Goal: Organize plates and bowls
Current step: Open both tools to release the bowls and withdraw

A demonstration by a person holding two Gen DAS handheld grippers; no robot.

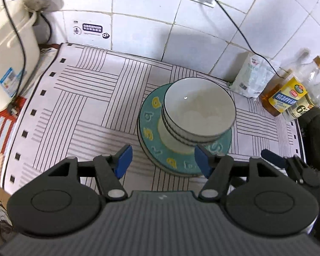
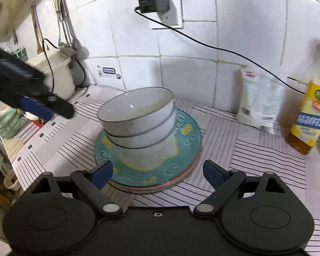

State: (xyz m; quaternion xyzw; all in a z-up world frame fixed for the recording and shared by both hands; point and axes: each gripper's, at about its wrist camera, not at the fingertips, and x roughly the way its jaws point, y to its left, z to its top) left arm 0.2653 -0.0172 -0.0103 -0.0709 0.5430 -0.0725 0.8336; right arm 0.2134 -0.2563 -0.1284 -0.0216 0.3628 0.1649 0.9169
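A stack of white bowls with thin dark rims sits nested on a teal plate printed with yellow letters, and that plate lies on at least one more plate — a pinkish rim shows beneath it in the right wrist view. The whole pile rests near the middle of a striped mat that covers the counter, close to the white tiled wall.

The left gripper hangs above the near edge of the plate stack, angled steeply down; its blue pads stand apart with nothing between them, and they touch neither plate nor bowls. The right gripper faces the pile from the other side, its jaws spread wide and empty, the near edge of the teal plate showing in the gap between its blue pads. In that same view the left gripper reaches in from the left edge, clear of the bowls.

To the left of the mat stands a cream rice cooker with a black cord draped over it. On the right, against the wall, there is a white plastic bag — and beside it a bottle with a yellow label holding amber liquid. A black charger sits in a wall socket above, its cable running down toward the right.
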